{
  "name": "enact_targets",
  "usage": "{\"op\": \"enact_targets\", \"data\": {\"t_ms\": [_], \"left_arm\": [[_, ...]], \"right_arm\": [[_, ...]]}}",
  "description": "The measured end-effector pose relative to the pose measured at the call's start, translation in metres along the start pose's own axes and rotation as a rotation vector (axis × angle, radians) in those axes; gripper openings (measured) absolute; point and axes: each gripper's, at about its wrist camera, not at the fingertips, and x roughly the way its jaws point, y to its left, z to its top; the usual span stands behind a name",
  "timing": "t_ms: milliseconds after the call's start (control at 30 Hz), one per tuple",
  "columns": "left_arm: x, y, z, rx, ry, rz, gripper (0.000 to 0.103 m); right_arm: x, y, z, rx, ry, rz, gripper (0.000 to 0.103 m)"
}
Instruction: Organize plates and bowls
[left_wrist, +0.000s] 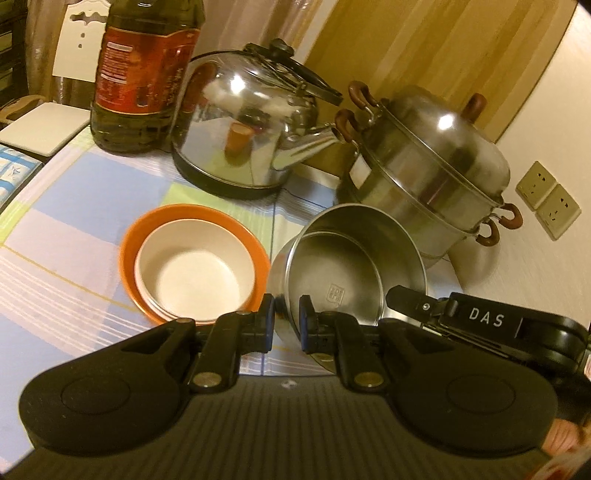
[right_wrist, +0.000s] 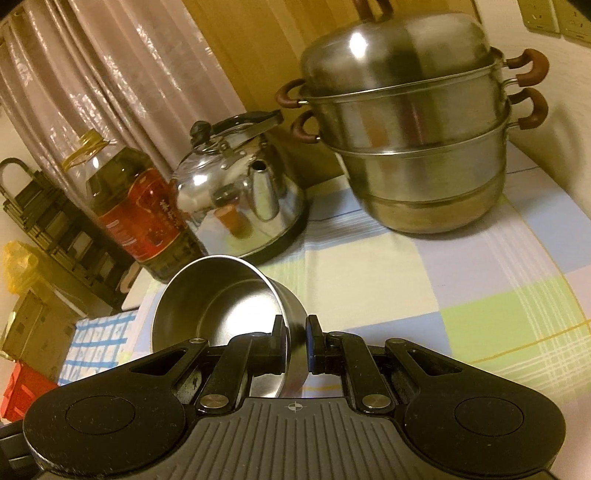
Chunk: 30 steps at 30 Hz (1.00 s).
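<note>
A shiny steel bowl (left_wrist: 351, 266) hangs tilted over the checked tablecloth (left_wrist: 92, 206), with what looks like a second steel bowl nested in it. My left gripper (left_wrist: 287, 314) is shut on its near left rim. The right gripper (left_wrist: 402, 299) grips the rim on the bowl's right side. In the right wrist view the same steel bowl (right_wrist: 221, 295) leans to the left, and my right gripper (right_wrist: 295, 332) pinches its wall. Left of the steel bowl, a cream bowl (left_wrist: 199, 273) sits inside an orange plate (left_wrist: 129, 251) on the cloth.
Along the back stand an oil bottle (left_wrist: 140, 85), a steel kettle (left_wrist: 243, 140) and a tall lidded steamer pot (left_wrist: 432, 166) with brown handles. Wall sockets (left_wrist: 546, 199) are at the right. A white board (left_wrist: 44, 125) lies at the table's left edge.
</note>
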Motion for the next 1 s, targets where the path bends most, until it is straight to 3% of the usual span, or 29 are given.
{"op": "enact_targets", "data": {"t_ms": [1000], "left_arm": [[-0.012, 0.058, 0.011, -0.093, -0.067, 0.057, 0.011]], "right_arm": [[0.044, 0.052, -0.007, -0.062, 0.032, 0.055, 0.010]]}}
